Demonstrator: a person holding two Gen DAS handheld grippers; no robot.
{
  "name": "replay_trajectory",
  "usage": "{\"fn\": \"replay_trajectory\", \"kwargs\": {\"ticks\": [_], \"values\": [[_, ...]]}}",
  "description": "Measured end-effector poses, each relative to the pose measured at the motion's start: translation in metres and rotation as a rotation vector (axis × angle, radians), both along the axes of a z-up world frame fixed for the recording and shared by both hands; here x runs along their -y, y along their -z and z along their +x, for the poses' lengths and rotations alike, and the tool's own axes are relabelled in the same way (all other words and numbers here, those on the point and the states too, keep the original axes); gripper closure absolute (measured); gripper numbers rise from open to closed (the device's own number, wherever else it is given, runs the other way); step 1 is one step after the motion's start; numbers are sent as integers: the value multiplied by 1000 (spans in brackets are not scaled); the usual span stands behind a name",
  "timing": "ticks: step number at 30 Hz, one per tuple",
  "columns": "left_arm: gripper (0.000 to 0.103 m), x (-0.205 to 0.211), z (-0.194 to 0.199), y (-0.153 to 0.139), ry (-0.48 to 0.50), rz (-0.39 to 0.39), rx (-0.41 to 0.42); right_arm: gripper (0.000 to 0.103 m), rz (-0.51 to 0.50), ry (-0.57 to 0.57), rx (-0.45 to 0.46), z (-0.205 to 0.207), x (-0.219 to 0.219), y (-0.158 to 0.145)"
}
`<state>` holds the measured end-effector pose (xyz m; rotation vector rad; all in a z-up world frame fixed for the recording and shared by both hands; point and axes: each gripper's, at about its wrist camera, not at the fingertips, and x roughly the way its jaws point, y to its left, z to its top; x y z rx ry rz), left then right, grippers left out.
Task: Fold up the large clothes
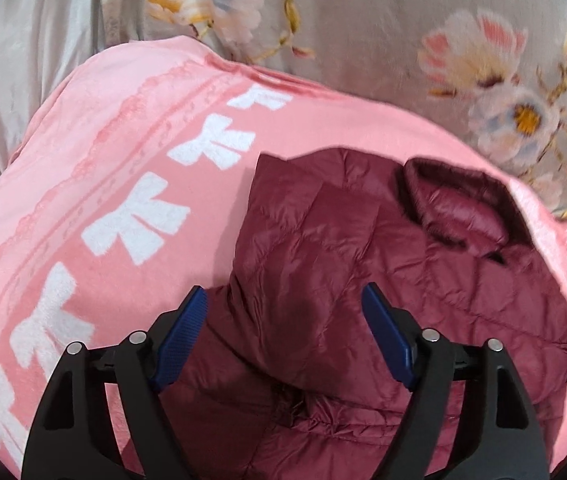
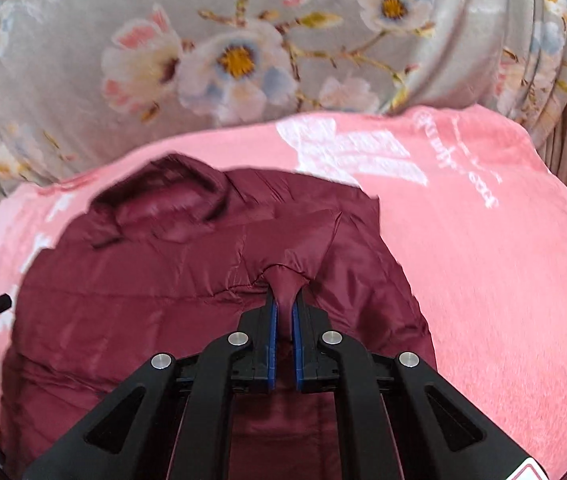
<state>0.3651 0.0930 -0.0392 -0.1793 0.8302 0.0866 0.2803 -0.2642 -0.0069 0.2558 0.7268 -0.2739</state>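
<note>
We see the jacket [image 1: 363,280] lying on a pink blanket [image 1: 123,184] over the floral bed [image 2: 163,40], collar away from us. Our right gripper [image 2: 283,312] is clamped on a pinch of its fabric; our left gripper [image 1: 283,320] hovers above it, fingers apart. We judge the fold goes best if we lift the pinch slowly and carry it across evenly. The jacket's near hem is cut off, and the sleeves are hard to make out.
</note>
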Motion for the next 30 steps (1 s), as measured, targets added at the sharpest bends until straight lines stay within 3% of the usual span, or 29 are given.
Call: {"fn": "replay_trajectory", "kwargs": {"ticks": [8, 18, 20, 21, 22, 24, 26, 30], "values": [[27, 3, 7, 42, -9, 56, -81, 97, 21, 0, -79, 4, 7, 35], [24, 8, 1, 62, -6, 96, -58, 95, -3, -3, -145, 10, 1, 50], [24, 7, 0, 62, -5, 89, -53, 93, -16, 61, -117, 0, 2, 37], [24, 7, -1, 62, -5, 87, -50, 85, -31, 97, -60, -11, -2, 23], [24, 7, -3, 62, -5, 86, -47, 84, -43, 99, 4, -19, -11, 7], [24, 7, -5, 62, -7, 91, -43, 84, -50, 36, 48, -21, -30, -11], [24, 9, -6, 62, -8, 99, -42, 84, -53, -85, 19, -6, -58, -16], [23, 9, -6, 63, -10, 98, -40, 86, 53, -194, -65, 23, -89, 11]]}}
